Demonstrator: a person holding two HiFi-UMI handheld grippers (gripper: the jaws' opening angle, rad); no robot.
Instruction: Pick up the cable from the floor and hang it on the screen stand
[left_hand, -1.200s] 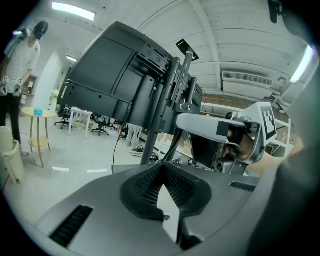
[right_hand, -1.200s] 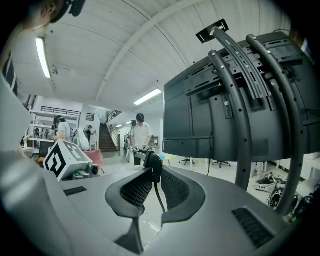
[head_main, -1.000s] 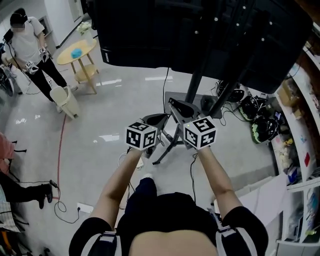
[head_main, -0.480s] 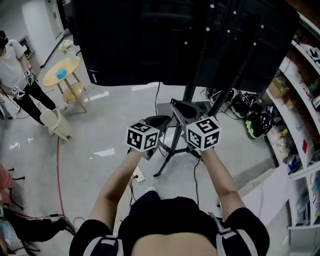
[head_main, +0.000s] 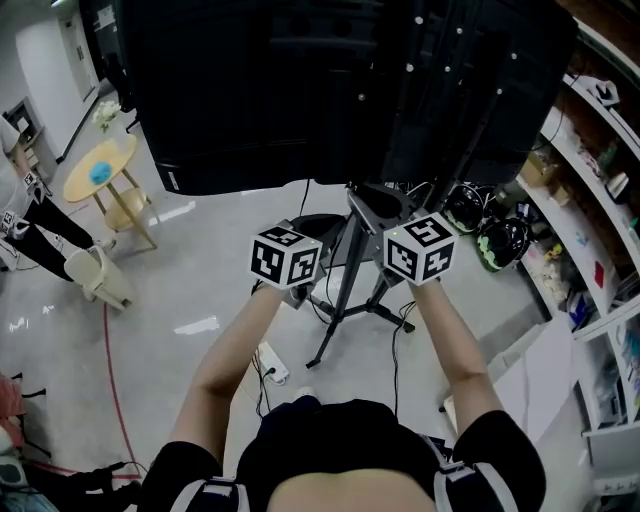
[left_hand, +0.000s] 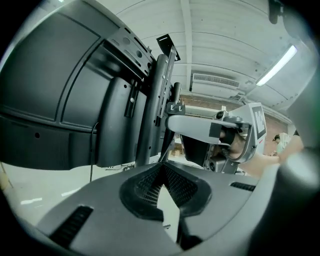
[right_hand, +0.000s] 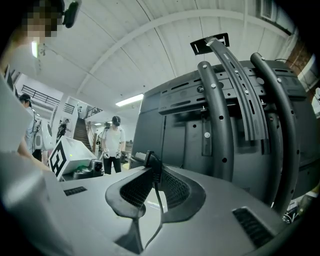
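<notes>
You are pinching the cable (right_hand: 157, 210) in your right gripper (right_hand: 151, 167). Its fingers are pressing on a stubby dark plug end right at the tips. From there a thin, dark, smooth strand is hanging toward 6 o'clock through the gap between the jaws, bending slightly as it drops out of sight at the bottom of the right gripper view.

Your left gripper (left_hand: 162, 169) is sitting just beside the right one at its 9 o'clock, with its fingertips pressed together. A dark strand is showing low in the gap behind them, but I cannot tell whether it is the cable.

Both grippers are pointing toward 12 o'clock at the screen stand (right_hand: 220, 115). Its curved dark uprights, dotted with holes, are rising at 2 o'clock from the right jaws. The cable is staying clear of them. The black screen (head_main: 260, 90) is filling the head view from 11 to 1 o'clock.
</notes>
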